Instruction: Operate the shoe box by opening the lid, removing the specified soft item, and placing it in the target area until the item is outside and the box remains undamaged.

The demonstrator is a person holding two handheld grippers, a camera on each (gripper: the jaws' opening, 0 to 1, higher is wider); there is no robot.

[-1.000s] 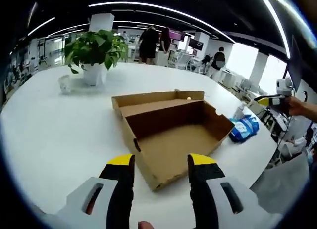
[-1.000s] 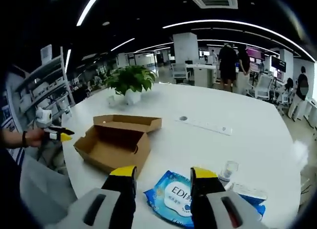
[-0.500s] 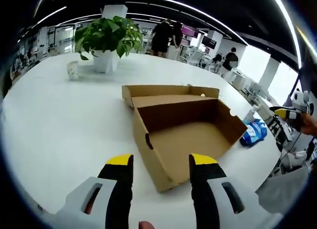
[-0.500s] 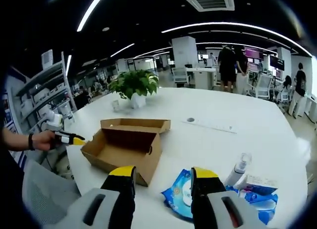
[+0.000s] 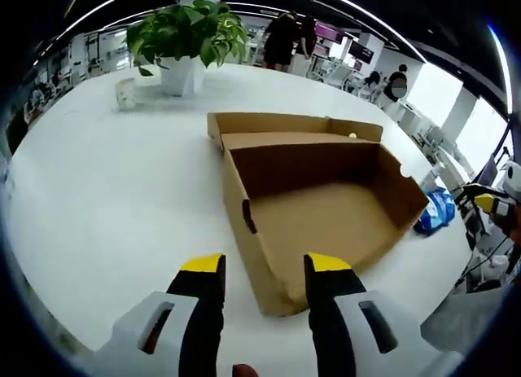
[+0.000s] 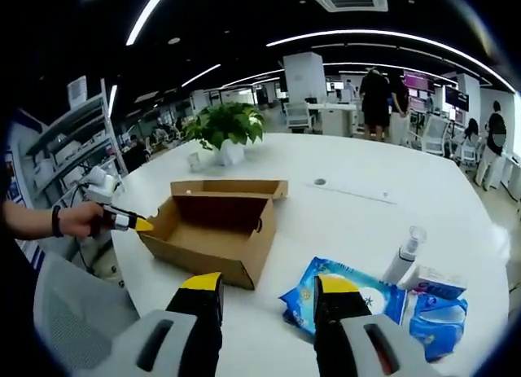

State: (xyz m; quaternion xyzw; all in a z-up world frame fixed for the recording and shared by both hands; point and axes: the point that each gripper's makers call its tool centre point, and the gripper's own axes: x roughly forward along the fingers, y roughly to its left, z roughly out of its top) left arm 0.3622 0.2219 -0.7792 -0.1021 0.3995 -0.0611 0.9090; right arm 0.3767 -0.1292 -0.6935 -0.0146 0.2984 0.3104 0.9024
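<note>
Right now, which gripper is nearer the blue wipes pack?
Right. The right gripper hangs just short of the blue wipes pack; the left gripper sits at the shoe box's opposite corner.

No text, label, brand or number can be read. The blue packet [image 6: 346, 300] at about five o'clock in the right gripper view carries white print, but the near jaw covers part of it and the rest is too blurred to make out. The cardboard box [image 5: 326, 206] is plain.
</note>
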